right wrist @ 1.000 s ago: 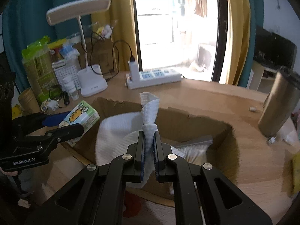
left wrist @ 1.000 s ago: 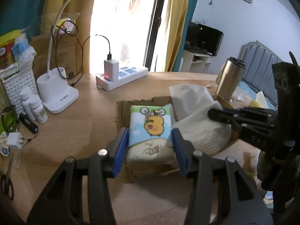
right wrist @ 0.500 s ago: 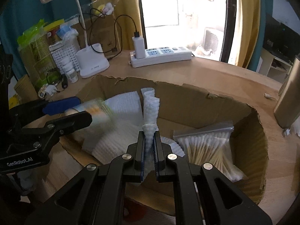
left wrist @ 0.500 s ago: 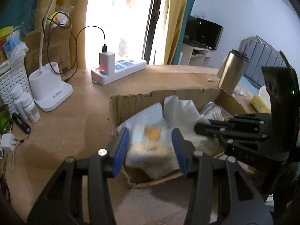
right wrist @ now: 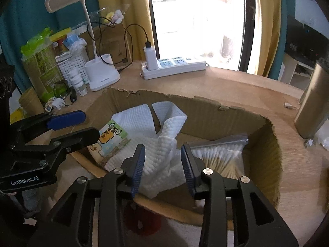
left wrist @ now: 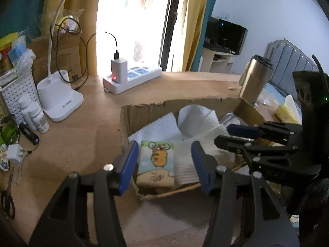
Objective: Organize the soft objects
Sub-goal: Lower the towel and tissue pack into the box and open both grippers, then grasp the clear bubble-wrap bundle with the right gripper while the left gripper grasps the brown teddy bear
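Change since a second ago: both grippers had let go; the tissue pack [left wrist: 156,162], earlier clamped by the left gripper [left wrist: 164,164], now lay in the cardboard box [right wrist: 205,107], and the white paper towel [right wrist: 162,156], earlier pinched by the right gripper [right wrist: 162,168], had slumped into the box.
Left gripper: jaws spread wide, hovering over the box's near-left corner with the pack below and between them, not touching so far as I could tell.
Right gripper: jaws spread, standing either side of the towel's crumpled ridge; whether the pads brushed it could not be told.
Tissue pack, position: flat at the left end of the box, cartoon face up, one edge tucked beside the towel.
Tissue pack, handling: judged light and squashy in a slick film wrapper; best taken across its short sides, with moderate squeeze, lest it slip.
Paper towel, handling: judged very light, limp and easily torn; a pinch on a raised fold would lift it, though it would drape and drag.
Cotton swabs bag [right wrist: 222,156]: lay at the right end of the box, against the wall.
Task progress: judged that the soft items seen were already boxed.
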Tool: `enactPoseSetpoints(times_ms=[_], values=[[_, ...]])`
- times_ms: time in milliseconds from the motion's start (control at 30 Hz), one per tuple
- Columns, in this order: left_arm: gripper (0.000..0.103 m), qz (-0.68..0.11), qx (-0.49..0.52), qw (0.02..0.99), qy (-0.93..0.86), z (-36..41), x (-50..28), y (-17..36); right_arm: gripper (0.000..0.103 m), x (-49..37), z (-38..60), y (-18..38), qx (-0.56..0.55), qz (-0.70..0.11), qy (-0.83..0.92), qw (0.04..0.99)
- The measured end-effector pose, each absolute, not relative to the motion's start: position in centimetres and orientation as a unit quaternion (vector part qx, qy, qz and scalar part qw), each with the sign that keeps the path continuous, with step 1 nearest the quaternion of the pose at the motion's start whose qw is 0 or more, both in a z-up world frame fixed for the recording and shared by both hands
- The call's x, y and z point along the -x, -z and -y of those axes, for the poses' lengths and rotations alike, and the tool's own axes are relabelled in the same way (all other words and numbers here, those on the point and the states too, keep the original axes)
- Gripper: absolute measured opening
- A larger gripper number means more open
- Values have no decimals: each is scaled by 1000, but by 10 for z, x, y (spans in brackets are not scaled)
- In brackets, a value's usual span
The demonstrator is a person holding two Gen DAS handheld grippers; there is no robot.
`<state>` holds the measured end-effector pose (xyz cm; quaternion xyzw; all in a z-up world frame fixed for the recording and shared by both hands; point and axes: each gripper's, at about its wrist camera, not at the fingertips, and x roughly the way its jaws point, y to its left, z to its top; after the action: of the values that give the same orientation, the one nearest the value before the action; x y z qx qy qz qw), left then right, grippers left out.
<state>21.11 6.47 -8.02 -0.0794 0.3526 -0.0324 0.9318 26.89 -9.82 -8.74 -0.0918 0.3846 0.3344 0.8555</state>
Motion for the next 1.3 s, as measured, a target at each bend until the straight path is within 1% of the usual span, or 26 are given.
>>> enactPoseSetpoints(times_ms=[67,267,333,533,667,800,933,1300], values=[[66,-347,80,934,32,-63,-207,76,39,-266,102,83,90,-380,-333,859],[67,-339,77,937,31,-56,-196,66,42,-253,116,69,85,-361,-326,869],[67,-336,76,938,32,-52,-192,63,49,-248,122,65,83,-355,-324,873],[69,-325,69,943,35,-37,-178,52,51,-230,141,54,76,-340,-317,882],[75,-320,66,944,38,-26,-168,46,52,-216,158,47,69,-329,-311,889],[82,-319,65,945,42,-15,-160,43,57,-205,177,43,62,-322,-300,896],[86,-319,66,945,41,-3,-153,41,57,-197,200,43,52,-318,-285,903],[86,-342,66,936,53,31,-142,55,57,-183,258,62,35,-327,-243,913]])
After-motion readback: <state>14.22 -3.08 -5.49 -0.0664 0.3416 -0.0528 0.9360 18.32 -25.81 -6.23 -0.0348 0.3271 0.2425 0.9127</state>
